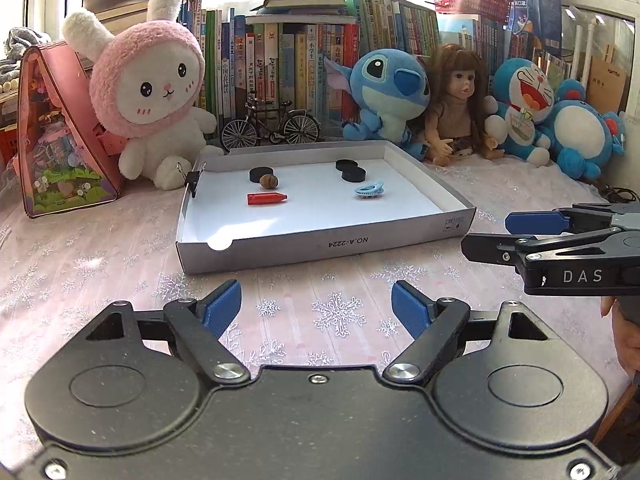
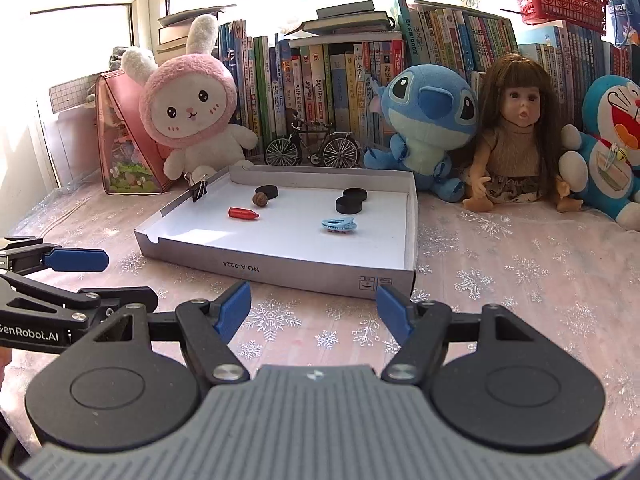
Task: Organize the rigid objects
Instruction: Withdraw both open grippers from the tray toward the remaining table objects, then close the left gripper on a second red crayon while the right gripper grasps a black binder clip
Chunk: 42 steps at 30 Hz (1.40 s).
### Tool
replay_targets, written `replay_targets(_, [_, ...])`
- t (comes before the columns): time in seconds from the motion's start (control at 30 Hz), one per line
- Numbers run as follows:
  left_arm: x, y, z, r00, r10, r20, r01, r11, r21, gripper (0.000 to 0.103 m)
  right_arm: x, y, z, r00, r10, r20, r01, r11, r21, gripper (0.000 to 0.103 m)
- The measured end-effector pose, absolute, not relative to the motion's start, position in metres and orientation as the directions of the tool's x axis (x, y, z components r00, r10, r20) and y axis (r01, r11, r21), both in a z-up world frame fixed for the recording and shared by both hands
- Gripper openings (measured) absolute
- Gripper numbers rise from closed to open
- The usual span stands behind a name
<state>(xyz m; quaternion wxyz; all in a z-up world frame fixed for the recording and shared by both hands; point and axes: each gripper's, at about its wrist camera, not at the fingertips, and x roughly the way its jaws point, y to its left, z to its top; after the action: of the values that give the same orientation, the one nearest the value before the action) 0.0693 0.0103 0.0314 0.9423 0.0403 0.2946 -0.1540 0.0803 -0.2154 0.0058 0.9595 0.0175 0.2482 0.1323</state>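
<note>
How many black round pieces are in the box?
3. One black disc sits at the back left beside the walnut; two sit together at the back right, touching or overlapping. None seem hidden.

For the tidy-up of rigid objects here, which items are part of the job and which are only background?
Part of the job:
- shallow box
- three black discs
- red crayon-shaped piece
- brown nut
- blue hair clip
- binder clip on the box wall

Background:
- pink rabbit plush
- blue plush toys
- doll
- model bicycle
- books
</note>
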Motion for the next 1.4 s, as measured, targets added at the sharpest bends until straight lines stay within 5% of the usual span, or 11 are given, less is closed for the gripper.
replay_targets(0.33, [0.029,0.036,0.017,0.722,-0.3,-0.624,0.364,0.931,-0.026,0.082,0.025,-0.239,-0.013,0.73,0.461,-0.505,-0.487,0.869,0.089,0.083])
replay_targets(0.6, [0.024,0.033,0.002,0.704,-0.269,-0.657,0.392,0.919,0.043,0.077,0.011,-0.227,-0.026,0.692,0.478,-0.54,-0.54,0.84,0.052,0.083])
replay_targets(1.0, [0.033,0.015,-0.012,0.727,-0.289,-0.623,0.411,0.91,0.058,0.064,0.012,-0.214,-0.033,0.709,0.433,-0.557,-0.518,0.855,0.005,0.067])
replay_targets(1.17, [0.034,0.015,-0.013,0.734,-0.298,-0.61,0.406,0.913,0.042,0.045,0.014,-0.218,-0.034,0.725,0.405,-0.558,-0.481,0.877,0.011,0.066])
replay_targets(1.4, [0.034,0.014,-0.013,0.752,-0.271,-0.601,0.378,0.924,0.057,0.043,0.017,-0.226,-0.035,0.749,0.368,-0.55,-0.422,0.906,0.032,0.046])
